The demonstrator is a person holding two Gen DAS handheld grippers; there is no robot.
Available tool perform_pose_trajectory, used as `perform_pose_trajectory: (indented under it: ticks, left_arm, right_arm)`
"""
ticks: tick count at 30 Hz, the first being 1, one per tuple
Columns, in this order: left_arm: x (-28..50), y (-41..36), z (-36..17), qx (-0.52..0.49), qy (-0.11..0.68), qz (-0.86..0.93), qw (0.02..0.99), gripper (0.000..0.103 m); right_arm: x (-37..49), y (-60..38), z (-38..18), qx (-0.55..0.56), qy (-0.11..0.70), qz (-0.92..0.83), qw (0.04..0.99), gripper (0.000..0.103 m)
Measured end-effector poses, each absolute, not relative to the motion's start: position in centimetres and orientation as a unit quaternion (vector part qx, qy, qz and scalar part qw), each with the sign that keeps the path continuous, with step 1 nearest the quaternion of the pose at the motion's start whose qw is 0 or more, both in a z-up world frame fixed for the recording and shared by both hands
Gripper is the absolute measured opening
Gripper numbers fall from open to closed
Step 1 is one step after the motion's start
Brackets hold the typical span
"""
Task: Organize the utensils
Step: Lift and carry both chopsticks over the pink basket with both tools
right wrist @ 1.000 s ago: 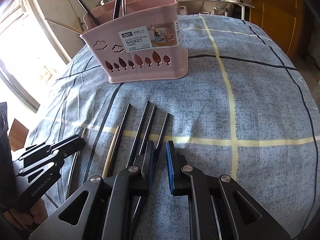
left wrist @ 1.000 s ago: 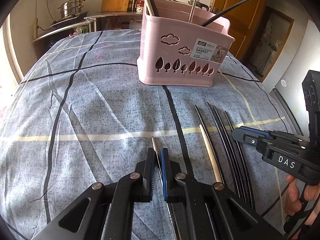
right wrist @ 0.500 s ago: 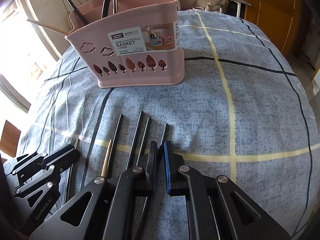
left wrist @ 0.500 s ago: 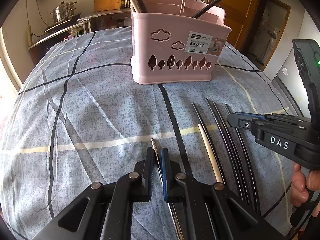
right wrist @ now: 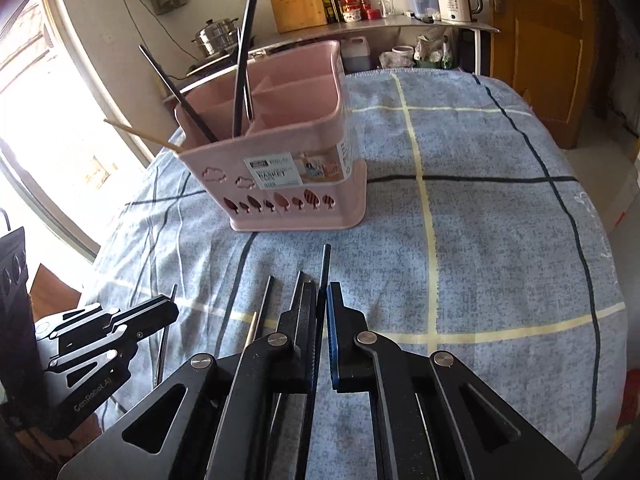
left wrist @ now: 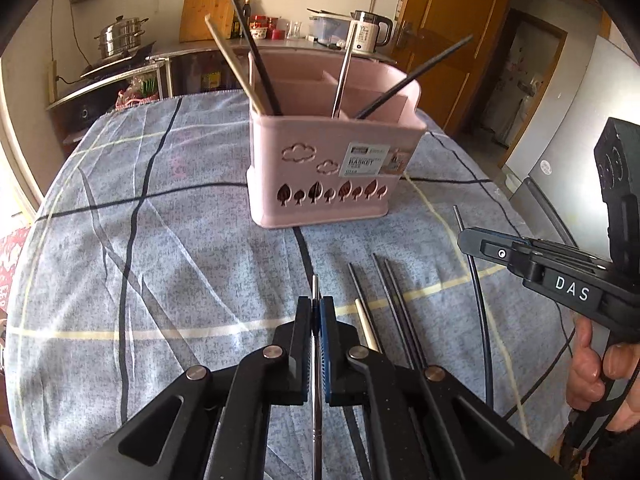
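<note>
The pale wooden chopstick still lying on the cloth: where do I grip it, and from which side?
Take the wooden chopstick near its far tip, the only part clear of the left tongs in the left wrist view. Come from straight above, fingers straddling it across its width. It lies flat on the blue cloth, pointing toward the pink basket, with a black chopstick close on its right, so go narrow.

"DAS" on right gripper (left wrist: 464, 236); "GenRobot.AI" on left gripper (right wrist: 172, 312); "BASKET" on pink basket (right wrist: 280, 204) label.
</note>
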State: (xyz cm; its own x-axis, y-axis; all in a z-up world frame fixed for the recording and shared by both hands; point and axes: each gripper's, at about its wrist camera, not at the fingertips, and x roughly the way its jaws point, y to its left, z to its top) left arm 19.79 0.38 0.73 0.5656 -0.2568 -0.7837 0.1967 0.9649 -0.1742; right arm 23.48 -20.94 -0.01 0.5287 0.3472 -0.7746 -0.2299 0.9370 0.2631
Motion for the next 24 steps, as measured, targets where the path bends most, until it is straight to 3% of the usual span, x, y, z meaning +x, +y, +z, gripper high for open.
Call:
perform_pose_trajectory:
  ticks: [13,24]
  left_arm:
    - [20.3,1.3,9.9,-0.023,0.362,-0.137,0.922,0.004]
    - [20.0,1.8,9.6,-0.032,0.368,-0.135,0.92,0.004]
  right_arm:
    - [22.0,-22.6,8.4,0.069,0.354,0.17,0.917,0.004]
    - [20.8,-24.2,10.5,0.08,0.319,0.169,0.929,0.004]
